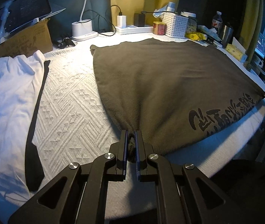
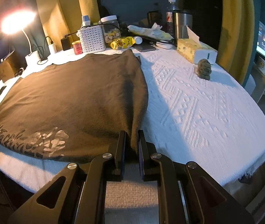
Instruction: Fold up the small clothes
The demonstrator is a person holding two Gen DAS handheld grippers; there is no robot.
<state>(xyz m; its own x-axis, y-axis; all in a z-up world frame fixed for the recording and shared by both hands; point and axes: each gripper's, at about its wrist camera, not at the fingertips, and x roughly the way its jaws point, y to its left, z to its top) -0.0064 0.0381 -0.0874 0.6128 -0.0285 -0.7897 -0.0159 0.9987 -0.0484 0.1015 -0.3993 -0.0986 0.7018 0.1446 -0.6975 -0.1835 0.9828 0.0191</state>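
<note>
A dark olive-brown T-shirt (image 1: 166, 82) with black lettering lies spread on the white textured tablecloth (image 1: 70, 112). My left gripper (image 1: 131, 133) is shut on the shirt's near left corner, with bunched fabric between the fingers. In the right wrist view the same shirt (image 2: 72, 97) fills the left half. My right gripper (image 2: 132, 134) is shut on its near right corner, the cloth pinched between the fingers. Both grippers hold the shirt's near edge just above the table's front edge.
A white garment (image 1: 7, 97) with a black strip (image 1: 36, 119) lies at the left. A lamp base (image 1: 82, 29), chargers, a white basket (image 2: 92, 38), jars, a tissue box (image 2: 194, 51) and a steel cup (image 2: 182, 25) line the back. A small rolled cloth (image 2: 203, 69) sits at the right.
</note>
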